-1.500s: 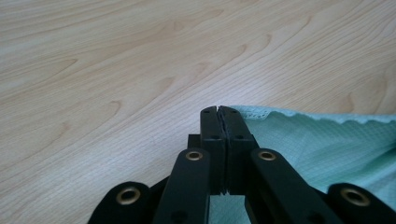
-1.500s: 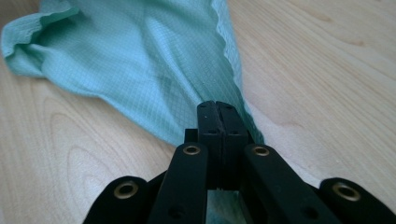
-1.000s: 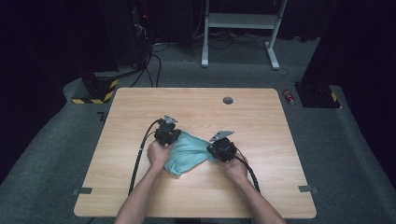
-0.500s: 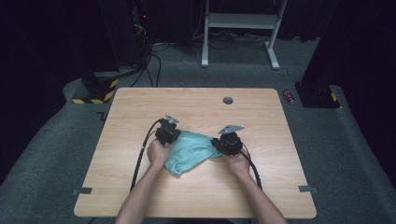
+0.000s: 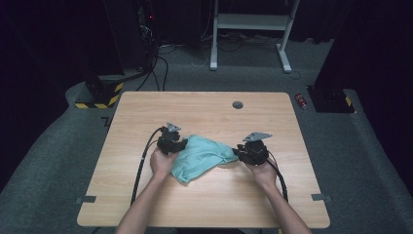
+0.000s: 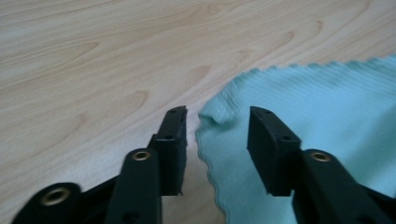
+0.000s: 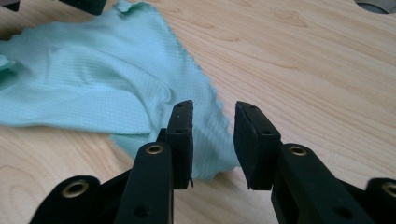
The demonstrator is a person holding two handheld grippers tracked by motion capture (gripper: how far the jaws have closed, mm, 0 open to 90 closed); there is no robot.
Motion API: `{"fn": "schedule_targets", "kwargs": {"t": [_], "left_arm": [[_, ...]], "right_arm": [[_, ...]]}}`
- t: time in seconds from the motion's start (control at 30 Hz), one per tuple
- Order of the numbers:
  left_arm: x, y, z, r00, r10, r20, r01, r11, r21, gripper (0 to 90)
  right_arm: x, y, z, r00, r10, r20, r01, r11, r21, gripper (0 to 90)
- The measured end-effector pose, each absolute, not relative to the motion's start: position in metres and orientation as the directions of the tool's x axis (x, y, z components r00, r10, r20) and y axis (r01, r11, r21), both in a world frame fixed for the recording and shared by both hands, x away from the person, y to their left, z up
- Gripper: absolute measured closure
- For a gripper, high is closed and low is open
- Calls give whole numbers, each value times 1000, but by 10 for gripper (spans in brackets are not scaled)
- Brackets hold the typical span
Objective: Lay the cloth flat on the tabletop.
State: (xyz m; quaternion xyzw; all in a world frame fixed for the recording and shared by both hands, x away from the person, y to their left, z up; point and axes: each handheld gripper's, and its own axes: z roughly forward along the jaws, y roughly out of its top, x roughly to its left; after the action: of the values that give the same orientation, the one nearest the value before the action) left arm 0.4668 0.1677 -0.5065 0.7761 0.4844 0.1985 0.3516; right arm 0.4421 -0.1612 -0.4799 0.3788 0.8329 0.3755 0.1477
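Low over wooden table [image 5: 204, 112], both claws just released, flanking teal cloth [image 5: 202, 156].

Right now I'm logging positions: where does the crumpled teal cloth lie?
In the high view, the crumpled teal cloth lies on the wooden table, near its front middle, between the left gripper and right gripper.

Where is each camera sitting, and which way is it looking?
High view: sits above the person's side, looking forward and down on the light wooden table; both forearms, the left gripper and the right gripper show.
Left gripper view: rides the left gripper, looking along its open black jaws at the wavy edge of the crumpled mint-green cloth.
Right gripper view: rides the right gripper, looking along its open jaws at a cloth corner.
Shared: all three see the cloth and the table.
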Motion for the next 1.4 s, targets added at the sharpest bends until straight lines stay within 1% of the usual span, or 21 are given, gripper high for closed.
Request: {"fn": "schedule_targets", "kwargs": {"t": [0.17,0.23,0.27,0.3,0.37,0.4,0.5,0.57,0.67,0.83,1.03,1.17,1.2,1.3,1.4], "left_arm": [[442,181,-510,455,890,-22,594,-285,752,488],[437,184,-513,453,891,-30,593,-276,756,474],[435,185,-515,451,892,-29,592,-275,758,462],[434,185,-516,450,893,-20,588,-279,759,462],[432,185,-521,446,895,-18,587,-277,761,450],[432,185,-523,446,895,-21,584,-273,765,450],[431,184,-527,452,892,-11,580,-284,763,444],[432,185,-527,451,893,-4,579,-289,762,424],[431,183,-527,452,892,8,575,-298,762,416],[431,184,-527,444,896,-2,585,-288,758,377],[431,184,-527,446,895,-4,585,-288,758,364],[432,184,-527,453,892,-1,583,-295,757,347],[432,184,-527,452,892,-3,584,-294,757,347],[432,184,-527,453,891,-2,584,-295,756,345],[432,184,-527,454,891,-2,584,-296,756,343]], "right_arm": [[438,-153,-485,-678,734,41,533,452,716,624],[438,-149,-490,-678,733,46,544,459,703,635],[439,-144,-495,-687,727,23,544,492,680,750],[439,-144,-495,-687,727,23,544,492,680,750],[439,-139,-498,-695,719,3,540,519,663,859],[439,-138,-498,-696,718,0,542,524,657,883],[439,-136,-495,-688,725,-17,540,528,655,893],[439,-135,-491,-681,732,-37,538,534,652,893],[441,-131,-483,-674,736,-65,529,542,653,893],[453,-126,-473,-647,758,-82,535,528,659,894],[469,-124,-477,-612,786,-91,560,511,652,893],[479,-128,-489,-570,820,-50,616,466,635,883],[480,-129,-491,-560,828,-34,627,450,636,856],[478,-130,-489,-550,835,-27,623,432,652,772],[465,-130,-478,-556,831,-26,588,416,694,725]]}}
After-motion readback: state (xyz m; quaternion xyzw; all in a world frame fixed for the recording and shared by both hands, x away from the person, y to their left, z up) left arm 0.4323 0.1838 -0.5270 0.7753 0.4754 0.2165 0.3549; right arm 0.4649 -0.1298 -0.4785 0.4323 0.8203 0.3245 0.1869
